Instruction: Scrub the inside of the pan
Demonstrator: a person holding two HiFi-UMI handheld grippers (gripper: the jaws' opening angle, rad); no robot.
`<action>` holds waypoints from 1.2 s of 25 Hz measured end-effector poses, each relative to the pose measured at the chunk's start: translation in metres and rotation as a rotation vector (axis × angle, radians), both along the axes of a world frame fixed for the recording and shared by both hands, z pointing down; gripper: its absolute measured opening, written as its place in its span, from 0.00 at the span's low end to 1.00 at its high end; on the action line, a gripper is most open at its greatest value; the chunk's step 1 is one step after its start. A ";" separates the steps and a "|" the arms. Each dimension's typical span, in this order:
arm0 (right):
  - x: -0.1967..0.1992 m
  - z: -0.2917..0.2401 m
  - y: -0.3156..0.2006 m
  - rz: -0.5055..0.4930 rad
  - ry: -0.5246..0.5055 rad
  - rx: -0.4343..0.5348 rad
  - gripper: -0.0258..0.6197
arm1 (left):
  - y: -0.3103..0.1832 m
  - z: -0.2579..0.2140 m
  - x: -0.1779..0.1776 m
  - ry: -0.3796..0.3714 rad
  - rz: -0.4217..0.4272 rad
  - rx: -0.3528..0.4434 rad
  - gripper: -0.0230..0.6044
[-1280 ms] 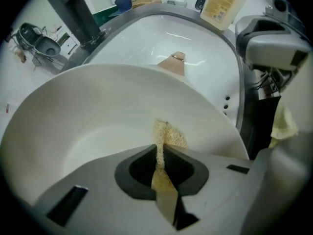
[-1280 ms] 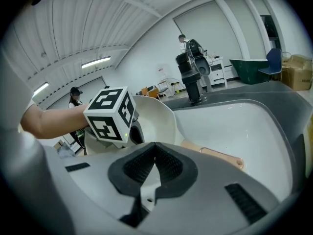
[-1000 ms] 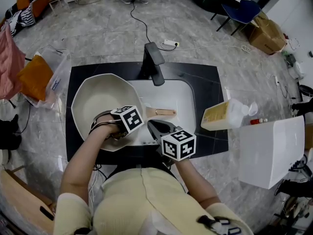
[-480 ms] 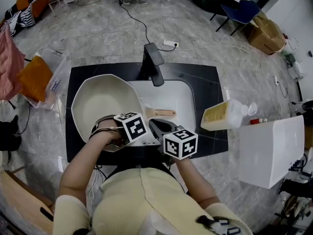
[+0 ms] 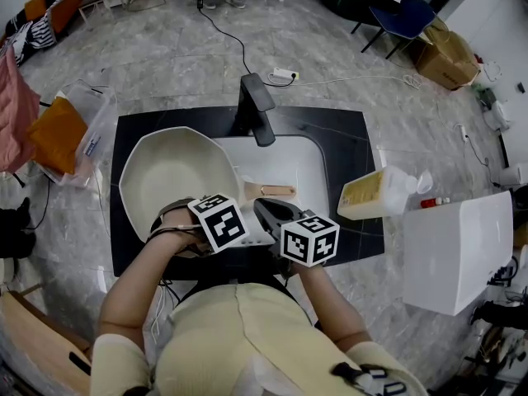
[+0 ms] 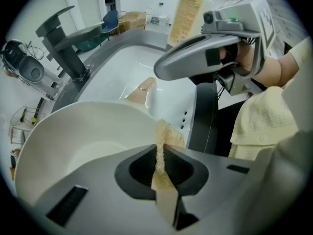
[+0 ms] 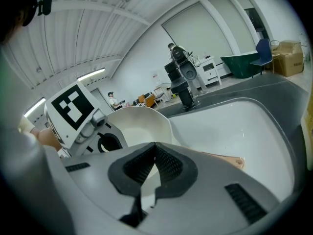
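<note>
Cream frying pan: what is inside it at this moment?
Only a beige scrubbing sponge, pinched in the left tool at the cream frying pan's near edge; the rest of the visible interior is bare. The tool and hand cover the near floor in the head view.

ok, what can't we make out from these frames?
- Head view: the sponge is hidden under the left gripper and its marker cube.
- Left gripper view: sponge-to-pan contact is hidden behind the gripper body.
- Head view: the bottle label is too small to read.
</note>
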State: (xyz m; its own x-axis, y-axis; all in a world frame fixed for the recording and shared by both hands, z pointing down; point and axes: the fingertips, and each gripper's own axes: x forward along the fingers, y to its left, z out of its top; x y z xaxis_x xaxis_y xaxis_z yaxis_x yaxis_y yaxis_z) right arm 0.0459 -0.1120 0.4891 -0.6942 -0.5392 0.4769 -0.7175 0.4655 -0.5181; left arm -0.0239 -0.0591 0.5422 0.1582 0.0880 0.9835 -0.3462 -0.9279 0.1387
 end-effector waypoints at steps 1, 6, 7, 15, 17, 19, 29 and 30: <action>0.001 -0.001 -0.001 0.003 -0.001 0.002 0.06 | 0.001 -0.004 0.001 0.014 -0.005 0.003 0.10; 0.002 -0.011 -0.003 0.010 -0.013 0.018 0.06 | 0.006 -0.021 0.005 0.076 -0.021 0.032 0.10; 0.003 -0.013 -0.004 0.011 -0.015 0.022 0.06 | 0.006 -0.026 0.007 0.099 -0.034 0.032 0.10; 0.003 -0.031 -0.008 0.019 -0.066 0.043 0.06 | -0.007 -0.069 0.013 0.346 -0.226 0.093 0.10; 0.002 -0.032 -0.007 0.019 -0.078 0.041 0.06 | -0.011 -0.077 0.010 0.403 -0.282 0.115 0.10; 0.001 -0.033 -0.007 0.017 -0.078 0.041 0.06 | -0.014 -0.084 0.005 0.446 -0.344 0.139 0.10; -0.005 -0.041 -0.006 0.010 -0.104 0.059 0.06 | -0.040 -0.115 -0.024 0.545 -0.590 0.342 0.10; -0.007 -0.041 -0.005 0.008 -0.101 0.060 0.06 | -0.041 -0.117 -0.027 0.549 -0.603 0.361 0.10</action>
